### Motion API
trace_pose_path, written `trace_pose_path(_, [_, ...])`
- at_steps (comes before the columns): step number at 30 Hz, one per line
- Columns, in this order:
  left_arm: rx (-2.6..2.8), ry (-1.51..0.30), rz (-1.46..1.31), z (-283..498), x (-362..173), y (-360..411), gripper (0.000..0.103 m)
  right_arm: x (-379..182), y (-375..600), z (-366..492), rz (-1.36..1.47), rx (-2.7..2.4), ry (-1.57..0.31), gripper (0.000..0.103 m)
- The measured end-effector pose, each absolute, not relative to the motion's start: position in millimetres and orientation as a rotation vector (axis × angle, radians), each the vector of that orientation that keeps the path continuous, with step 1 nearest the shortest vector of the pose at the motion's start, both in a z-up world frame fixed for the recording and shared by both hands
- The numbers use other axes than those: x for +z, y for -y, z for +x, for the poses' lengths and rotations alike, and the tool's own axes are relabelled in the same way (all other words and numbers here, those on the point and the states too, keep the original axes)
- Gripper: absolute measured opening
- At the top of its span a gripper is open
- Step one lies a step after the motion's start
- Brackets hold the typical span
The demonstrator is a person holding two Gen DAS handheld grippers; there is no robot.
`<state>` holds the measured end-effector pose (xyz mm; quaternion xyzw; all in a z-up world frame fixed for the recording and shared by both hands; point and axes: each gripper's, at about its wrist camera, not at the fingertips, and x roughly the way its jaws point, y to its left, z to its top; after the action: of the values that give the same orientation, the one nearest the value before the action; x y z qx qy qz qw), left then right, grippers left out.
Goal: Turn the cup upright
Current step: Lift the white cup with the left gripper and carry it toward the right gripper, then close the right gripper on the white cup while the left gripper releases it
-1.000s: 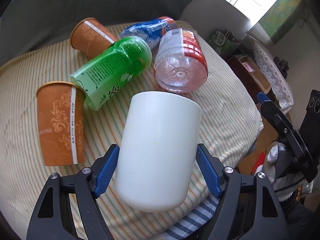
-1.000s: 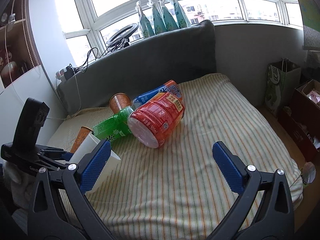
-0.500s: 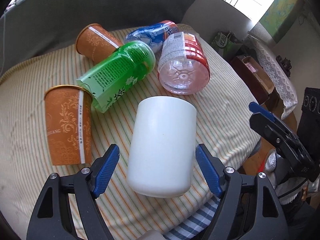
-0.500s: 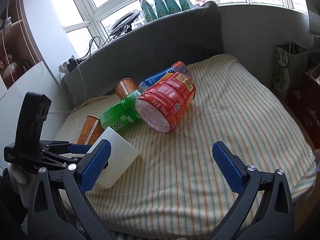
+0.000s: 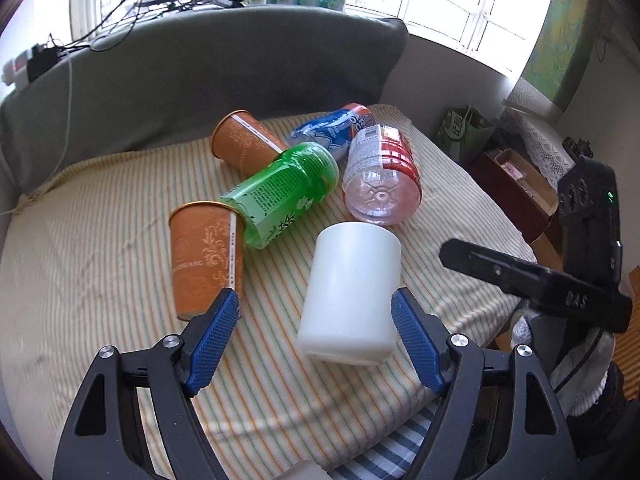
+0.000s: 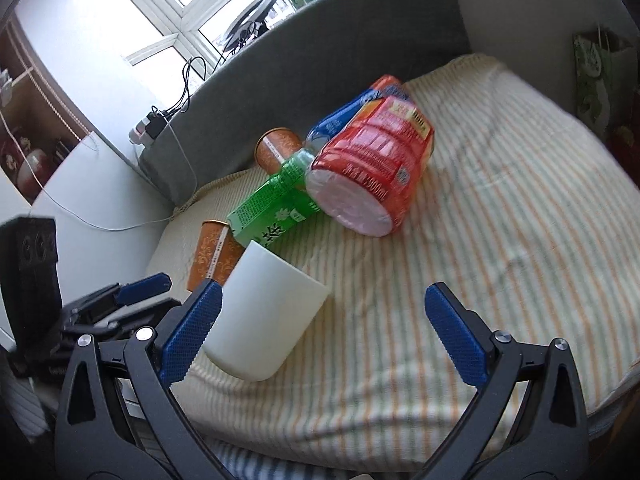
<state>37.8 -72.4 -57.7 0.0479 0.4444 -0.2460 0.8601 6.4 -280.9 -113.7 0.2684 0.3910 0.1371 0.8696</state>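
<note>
A plain white cup point(image 5: 352, 292) stands upside down on the striped cushion, its closed base up; it also shows in the right wrist view point(image 6: 264, 312). My left gripper point(image 5: 316, 344) is open, its blue pads to either side of the cup's lower part and apart from it. My right gripper point(image 6: 320, 332) is open and empty, to the right of the cup, its left pad in front of the cup's side. The right gripper also shows in the left wrist view point(image 5: 532, 280) at the right.
Two orange paper cups point(image 5: 204, 260) point(image 5: 244, 142), a green bottle point(image 5: 280, 192), a red-labelled bottle point(image 5: 380, 176) and a blue bottle point(image 5: 332, 128) lie behind the white cup. A grey backrest point(image 5: 200, 68) stands behind. The cushion's edge point(image 5: 500, 240) drops off at the right.
My left gripper has drawn back and let go of the white cup, which now rests on the cushion. My right gripper has moved closer to the cup.
</note>
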Motion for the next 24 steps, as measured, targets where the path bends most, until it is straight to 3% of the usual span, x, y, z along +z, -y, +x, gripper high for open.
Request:
trace_pose_path(22, [-0.401, -0.949, -0.096, -6.0, -87.5, -1.6, 0.079, -137.3, 246.1, 57.2, 0.756, 0.380, -1.005, 0.103])
trace_pose_path(24, [-0.402, -0.946, -0.093, -7.6, -87.9, -1.9, 0.079, -138.7, 244.1, 59.7, 0.762, 0.386, -1.021, 0.099])
